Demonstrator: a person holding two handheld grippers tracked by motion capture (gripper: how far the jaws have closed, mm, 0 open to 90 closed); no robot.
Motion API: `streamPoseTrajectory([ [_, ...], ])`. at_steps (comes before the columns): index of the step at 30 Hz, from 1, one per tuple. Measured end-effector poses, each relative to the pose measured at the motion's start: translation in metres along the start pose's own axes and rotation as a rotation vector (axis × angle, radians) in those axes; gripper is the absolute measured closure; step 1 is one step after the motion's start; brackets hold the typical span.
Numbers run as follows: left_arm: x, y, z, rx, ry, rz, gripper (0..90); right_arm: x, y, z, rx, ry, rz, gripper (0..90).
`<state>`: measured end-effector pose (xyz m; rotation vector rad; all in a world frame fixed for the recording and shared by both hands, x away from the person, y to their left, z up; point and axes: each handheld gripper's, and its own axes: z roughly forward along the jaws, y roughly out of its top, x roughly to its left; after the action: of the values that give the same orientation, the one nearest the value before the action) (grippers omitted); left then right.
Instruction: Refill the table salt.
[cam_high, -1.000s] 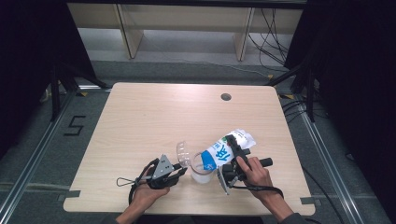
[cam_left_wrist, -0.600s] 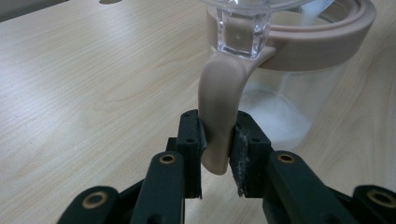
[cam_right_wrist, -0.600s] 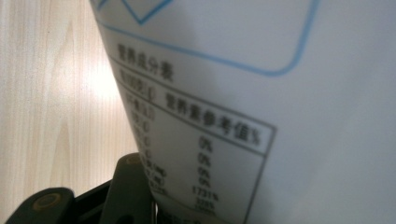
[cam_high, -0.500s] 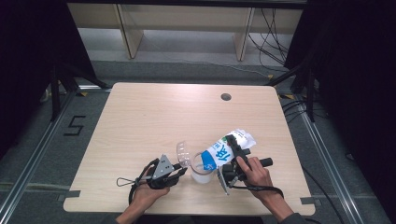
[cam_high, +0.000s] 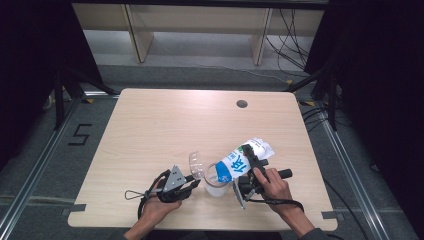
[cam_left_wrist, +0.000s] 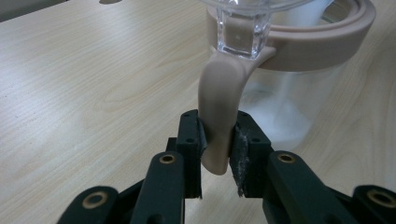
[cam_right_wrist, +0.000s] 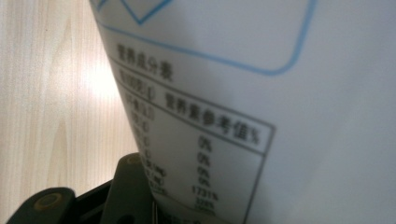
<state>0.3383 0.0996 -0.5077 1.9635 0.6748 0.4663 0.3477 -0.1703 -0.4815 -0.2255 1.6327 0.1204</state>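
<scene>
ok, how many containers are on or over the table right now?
2. A clear jug near the front edge, its beige handle clamped by the left gripper. A white-and-blue bag tilted over the jug, held by the right gripper.

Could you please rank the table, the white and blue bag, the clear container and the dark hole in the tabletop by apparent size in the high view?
1. table
2. white and blue bag
3. clear container, partly hidden under the bag's mouth, so its rank against the bag is unsure
4. dark hole
</scene>
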Motion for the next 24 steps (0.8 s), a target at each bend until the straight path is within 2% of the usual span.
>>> streamPoseTrajectory([
  [24,0.0000,-0.0001,0.0002,-0.002,0.000,-0.005,74.4,-0.0002,0.0001,0.0000,-0.001,0.003,0.001,56.3],
])
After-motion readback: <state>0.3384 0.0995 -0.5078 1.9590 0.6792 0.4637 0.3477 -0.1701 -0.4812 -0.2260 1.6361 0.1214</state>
